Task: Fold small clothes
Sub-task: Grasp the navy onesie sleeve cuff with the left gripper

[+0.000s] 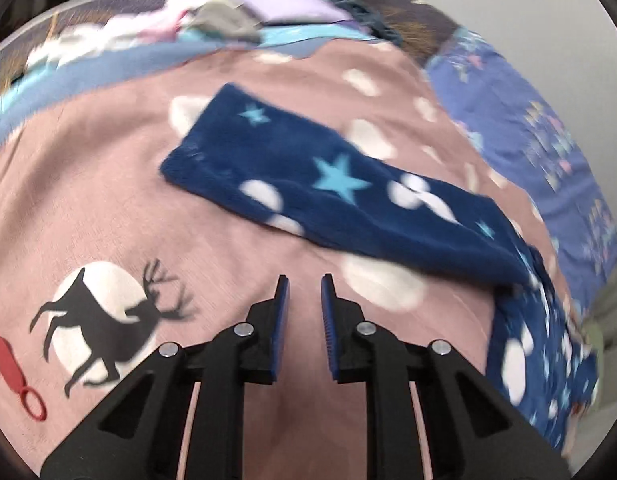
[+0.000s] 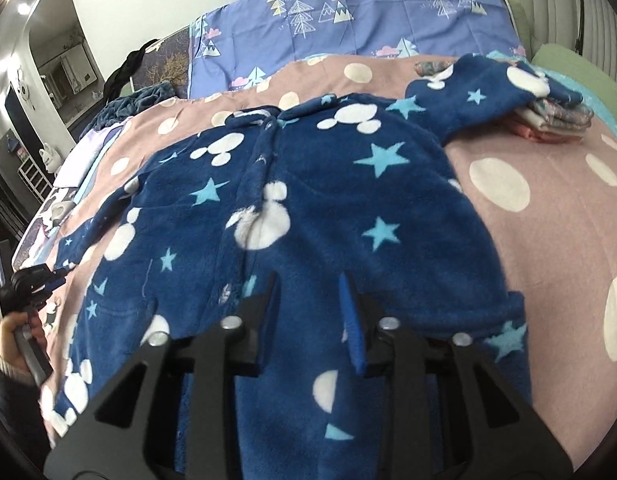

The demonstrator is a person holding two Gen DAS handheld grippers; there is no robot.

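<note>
A navy fleece jacket (image 2: 308,184) with light blue stars and white mouse-head shapes lies spread front-up on the pink spotted bedspread (image 2: 548,216). Its one sleeve (image 1: 328,184) stretches out flat in the left wrist view. Its other sleeve (image 2: 480,88) rests over a stack of folded clothes. My left gripper (image 1: 304,284) is open and empty above the bedspread, just short of the sleeve. My right gripper (image 2: 310,284) is open and empty over the jacket's lower hem. The left gripper also shows in the right wrist view (image 2: 48,274), at the far left edge.
A stack of folded clothes (image 2: 548,118) sits at the right of the bed. A blue tree-print pillow (image 2: 348,12) lies at the head. Loose clothes (image 1: 212,20) are piled at the far edge. A red clip (image 1: 12,372) lies near a deer print (image 1: 104,316).
</note>
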